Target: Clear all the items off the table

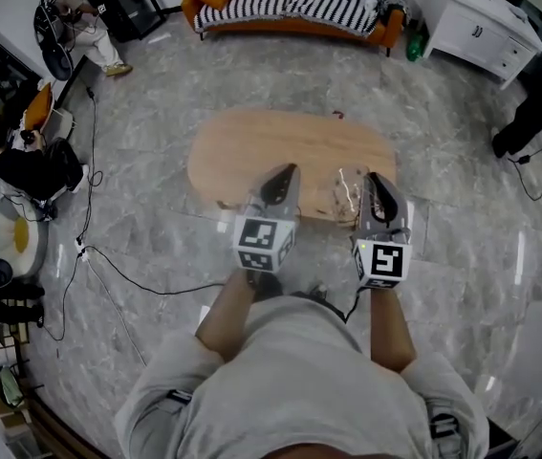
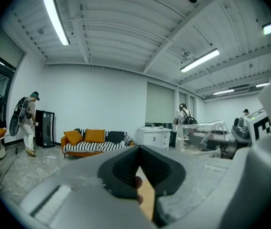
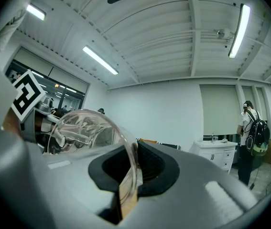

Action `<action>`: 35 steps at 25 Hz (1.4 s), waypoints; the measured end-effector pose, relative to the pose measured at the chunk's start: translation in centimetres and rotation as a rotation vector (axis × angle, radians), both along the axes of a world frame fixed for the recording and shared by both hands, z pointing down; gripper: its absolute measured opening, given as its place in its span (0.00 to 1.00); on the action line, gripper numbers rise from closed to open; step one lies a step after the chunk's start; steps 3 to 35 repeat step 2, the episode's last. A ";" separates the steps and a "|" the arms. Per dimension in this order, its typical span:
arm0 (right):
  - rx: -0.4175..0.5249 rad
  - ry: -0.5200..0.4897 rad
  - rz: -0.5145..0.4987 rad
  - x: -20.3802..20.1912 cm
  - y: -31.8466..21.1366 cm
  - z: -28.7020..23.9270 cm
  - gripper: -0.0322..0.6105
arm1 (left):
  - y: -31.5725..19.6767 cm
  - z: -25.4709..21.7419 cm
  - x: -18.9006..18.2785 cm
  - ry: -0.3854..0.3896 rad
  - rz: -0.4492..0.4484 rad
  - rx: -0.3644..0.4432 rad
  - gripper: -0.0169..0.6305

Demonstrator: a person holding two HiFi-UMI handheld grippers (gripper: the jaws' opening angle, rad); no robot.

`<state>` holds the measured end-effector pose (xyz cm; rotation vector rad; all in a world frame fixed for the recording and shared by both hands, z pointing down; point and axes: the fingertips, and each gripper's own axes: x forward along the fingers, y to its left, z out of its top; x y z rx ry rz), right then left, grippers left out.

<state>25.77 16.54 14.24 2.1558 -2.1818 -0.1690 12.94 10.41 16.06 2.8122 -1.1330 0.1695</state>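
Observation:
An oval wooden table [image 1: 251,156] lies in front of me in the head view. My right gripper [image 1: 378,182] hovers over its near right edge, shut on the rim of a clear glass cup [image 1: 348,191]. In the right gripper view the cup [image 3: 82,132] lies on its side, its wall pinched between the black pads [image 3: 157,168]. My left gripper [image 1: 284,174] is level beside it over the near edge, and its jaws [image 2: 138,151] are shut with nothing between them. From the left gripper view the cup [image 2: 207,136] shows at the right.
An orange sofa [image 1: 290,3] with a striped blanket stands beyond the table, a white cabinet [image 1: 476,22] at the back right, and a green bottle [image 1: 414,46] between them. Cables [image 1: 108,266] trail over the marble floor at the left. People stand at the left and right edges.

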 end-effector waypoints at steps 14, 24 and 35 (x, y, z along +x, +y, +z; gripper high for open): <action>0.008 0.001 0.002 0.0 0.3 -0.1 0.10 | 0.4 0.0 0.1 -0.005 0.008 0.004 0.06; 0.008 0.001 0.002 0.0 0.3 -0.1 0.10 | 0.4 0.0 0.1 -0.005 0.008 0.004 0.06; 0.008 0.001 0.002 0.0 0.3 -0.1 0.10 | 0.4 0.0 0.1 -0.005 0.008 0.004 0.06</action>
